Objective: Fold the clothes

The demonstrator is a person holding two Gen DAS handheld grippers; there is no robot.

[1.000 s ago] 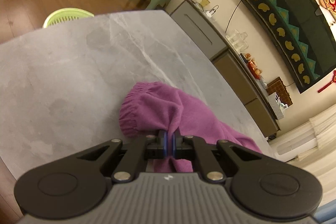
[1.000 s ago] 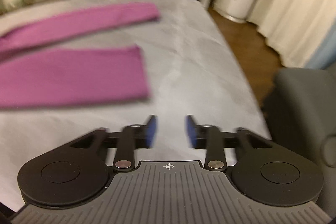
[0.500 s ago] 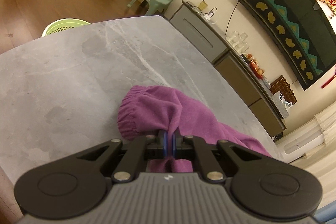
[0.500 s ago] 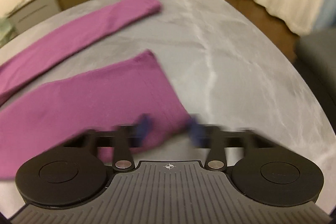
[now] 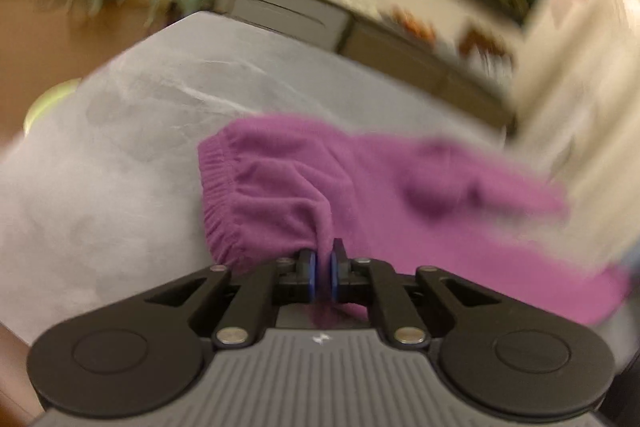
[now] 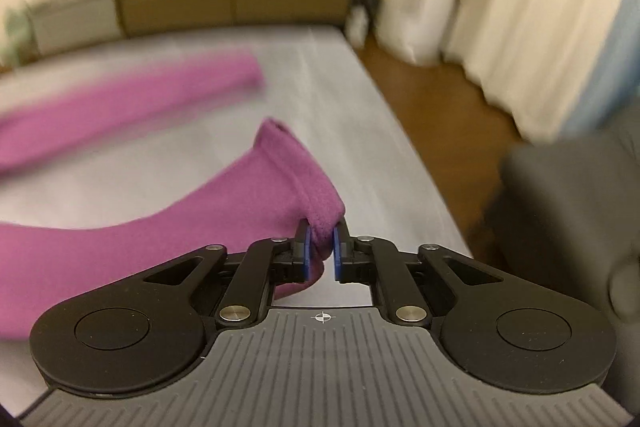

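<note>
1. The purple pants (image 5: 304, 183) lie on the grey bench (image 5: 120, 155), with the stretchy waistband at about 9 o'clock in the left view.
2. The left tongs (image 5: 322, 269) are squeezed tight on a pinch of cloth beside the waistband.
3. The right tongs (image 6: 320, 247) are closed narrow on the hem of the near pant leg (image 6: 296, 179). The other leg (image 6: 132, 99) lies flat at about 10 o'clock.
4. The right tongs grip only the very edge of the hem. I think it could slip out if the lift is fast.
5. Both views are blurry, so a quick pull could also drag the far leg and bunch it up.
6. Half a second ago the right tongs were wide open, just reaching the hem. Now they grip it. The left tongs grip the same spot as before.
</note>
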